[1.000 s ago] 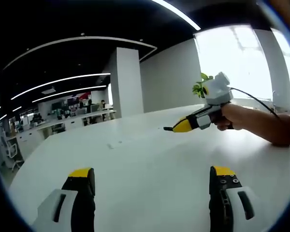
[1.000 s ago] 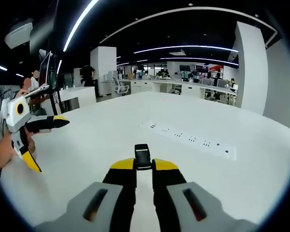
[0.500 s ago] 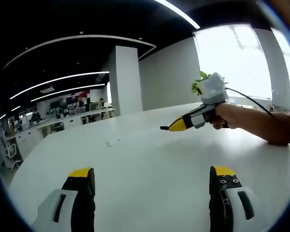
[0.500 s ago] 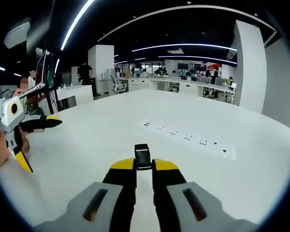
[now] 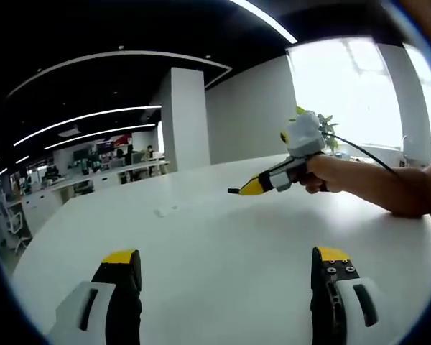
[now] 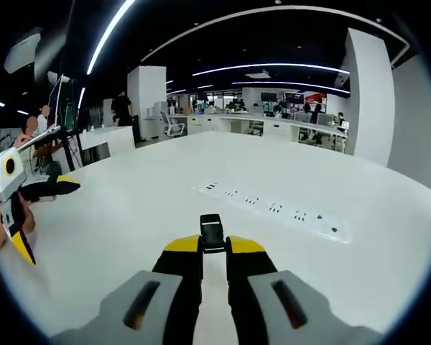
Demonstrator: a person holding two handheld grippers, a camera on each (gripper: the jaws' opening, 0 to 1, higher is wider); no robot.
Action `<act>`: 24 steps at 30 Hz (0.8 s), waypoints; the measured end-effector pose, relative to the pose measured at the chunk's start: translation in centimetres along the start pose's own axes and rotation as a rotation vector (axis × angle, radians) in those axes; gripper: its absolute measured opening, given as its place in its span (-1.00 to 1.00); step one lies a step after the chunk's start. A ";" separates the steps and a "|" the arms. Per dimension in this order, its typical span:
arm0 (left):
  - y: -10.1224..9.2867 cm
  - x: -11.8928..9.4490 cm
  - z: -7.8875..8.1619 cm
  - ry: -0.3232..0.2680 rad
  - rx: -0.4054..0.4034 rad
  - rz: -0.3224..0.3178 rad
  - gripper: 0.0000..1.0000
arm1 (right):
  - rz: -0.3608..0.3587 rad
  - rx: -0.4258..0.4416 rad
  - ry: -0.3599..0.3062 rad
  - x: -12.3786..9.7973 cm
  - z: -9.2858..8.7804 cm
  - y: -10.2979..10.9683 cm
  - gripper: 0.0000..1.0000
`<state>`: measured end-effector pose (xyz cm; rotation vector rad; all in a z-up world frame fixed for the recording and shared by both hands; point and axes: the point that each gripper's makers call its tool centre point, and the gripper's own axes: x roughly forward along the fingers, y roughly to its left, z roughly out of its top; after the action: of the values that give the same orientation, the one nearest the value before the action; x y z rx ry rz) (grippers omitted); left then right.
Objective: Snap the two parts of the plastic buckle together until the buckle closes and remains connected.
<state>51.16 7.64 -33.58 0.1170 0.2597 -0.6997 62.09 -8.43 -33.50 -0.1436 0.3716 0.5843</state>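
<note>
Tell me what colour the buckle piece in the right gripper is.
Black; the buckle piece shows best in the right gripper view, pinched by the right gripper.

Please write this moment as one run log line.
right gripper: shut on buckle part | left gripper: open, holds nothing | table

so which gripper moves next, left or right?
Probably left. The right gripper is already shut on a black buckle part, held above the white table. The left gripper is open with nothing between its fingers, so it likely fetches the mating part.
</note>
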 end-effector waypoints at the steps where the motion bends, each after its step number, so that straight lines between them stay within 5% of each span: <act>1: -0.1 0.0 0.0 0.001 0.001 0.001 0.99 | -0.002 0.000 0.002 0.2 0.0 -0.1 -0.81; 24: -1.2 -0.1 0.0 0.003 -0.005 -0.005 0.99 | -0.024 0.015 0.022 2.6 0.0 -2.2 -0.81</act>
<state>50.32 6.81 -33.54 0.1132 0.2649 -0.7043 65.36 -8.90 -34.41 -0.1403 0.3952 0.5568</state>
